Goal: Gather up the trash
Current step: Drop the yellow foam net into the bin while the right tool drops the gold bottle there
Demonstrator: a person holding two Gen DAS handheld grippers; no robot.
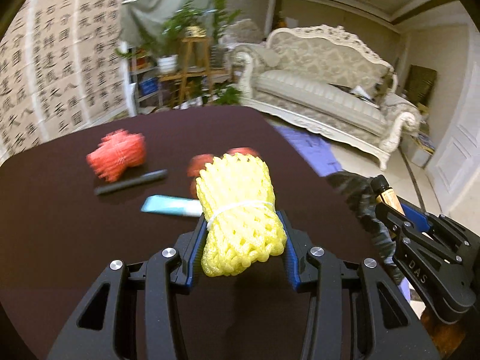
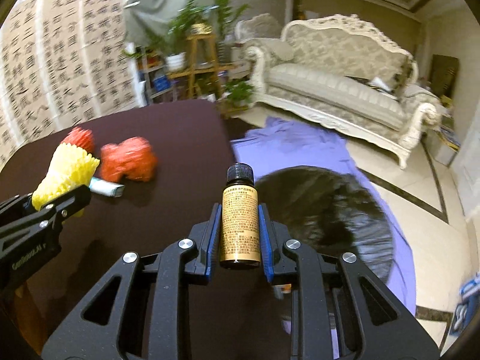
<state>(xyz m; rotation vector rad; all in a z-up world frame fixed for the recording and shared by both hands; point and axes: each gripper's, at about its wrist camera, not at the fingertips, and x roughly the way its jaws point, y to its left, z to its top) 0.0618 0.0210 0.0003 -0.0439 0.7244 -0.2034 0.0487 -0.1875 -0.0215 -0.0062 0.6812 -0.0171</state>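
My left gripper (image 1: 241,219) is shut on a yellow foam net bundle (image 1: 240,210) tied with white string, held above the dark table (image 1: 60,240). My right gripper (image 2: 240,210) is shut on a small brown bottle (image 2: 240,225) with a black cap and gold label, held upright over the table's right edge. On the table lie red foam nets (image 1: 118,154), a black marker (image 1: 132,181) and a light-blue tube (image 1: 171,205). The right gripper with the bottle (image 1: 387,193) shows at the right of the left wrist view. The left gripper with the yellow net (image 2: 64,174) shows at the left of the right wrist view.
A black trash bag (image 2: 327,216) hangs open beside the table's right edge, over a purple cloth (image 2: 288,147) on the floor. A cream sofa (image 2: 345,90) and a plant stand (image 2: 198,66) stand beyond the table. A calligraphy wall (image 1: 51,69) is at the left.
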